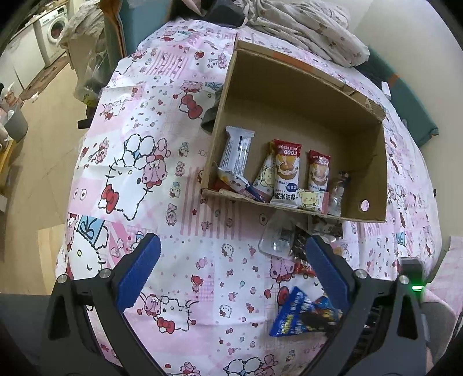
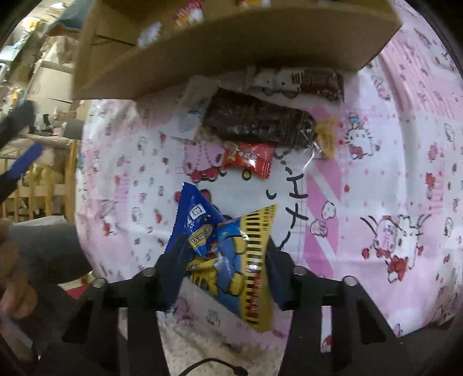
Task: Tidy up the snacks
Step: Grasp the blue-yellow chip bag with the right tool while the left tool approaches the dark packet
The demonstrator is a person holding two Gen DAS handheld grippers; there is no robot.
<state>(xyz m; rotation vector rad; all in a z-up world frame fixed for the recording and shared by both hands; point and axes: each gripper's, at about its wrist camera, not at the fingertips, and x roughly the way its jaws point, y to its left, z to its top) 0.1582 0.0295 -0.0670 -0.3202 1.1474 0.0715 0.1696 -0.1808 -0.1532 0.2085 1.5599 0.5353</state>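
My right gripper (image 2: pixel 222 260) is shut on a blue and yellow snack packet (image 2: pixel 228 245) and holds it above the table; the packet also shows in the left wrist view (image 1: pixel 301 315). My left gripper (image 1: pixel 231 260) is open and empty over the pink cartoon tablecloth (image 1: pixel 162 179). An open cardboard box (image 1: pixel 373 162) holds several snack packets (image 1: pixel 286 170) along its near wall. Loose snacks lie in front of the box: a dark chocolate bar (image 2: pixel 257 121), a red packet (image 2: pixel 249 159), a clear wrapper (image 2: pixel 194 107) and a brown and white packet (image 2: pixel 298 81).
The box's near wall (image 2: pixel 231 43) stands just beyond the loose snacks. A bundle of bedding (image 1: pixel 306 26) lies behind the box. The table edge drops to the floor at left, with a washing machine (image 1: pixel 55 31) and a grey bin (image 1: pixel 17 124) beyond.
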